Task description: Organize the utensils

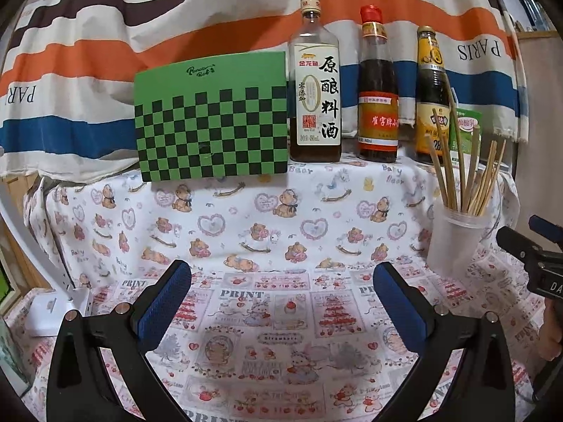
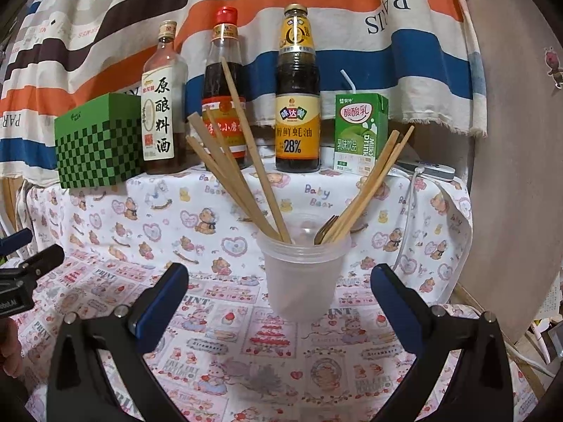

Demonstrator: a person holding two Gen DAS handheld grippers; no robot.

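- A translucent plastic cup (image 2: 302, 276) stands upright on a table covered with a printed cloth (image 2: 218, 344) of bears, hearts and strawberries.
- Wooden chopsticks (image 2: 246, 161) stand in the cup with their long axes near vertical, lower ends inside, upper ends fanned out: one cluster leans up and to the left, another (image 2: 373, 183) leans up and to the right.
- The right gripper (image 2: 281, 302) sits low before the cup, its blue-padded fingers (image 2: 162, 302) spread wide to either side of the cup's base and holding nothing.
- The left gripper (image 1: 283, 299) hovers over bare cloth to the cup's left, fingers likewise spread and empty; from its camera the cup (image 1: 457, 242) stands at the right.
- Along the back, left to right, stand a green checkered box (image 2: 100, 142), a cooking wine bottle (image 2: 163, 105), a red-capped dark bottle (image 2: 223, 81), an oyster sauce bottle (image 2: 297, 98) and a green milk carton (image 2: 359, 130).
- A striped cloth (image 2: 316, 10) hangs behind.
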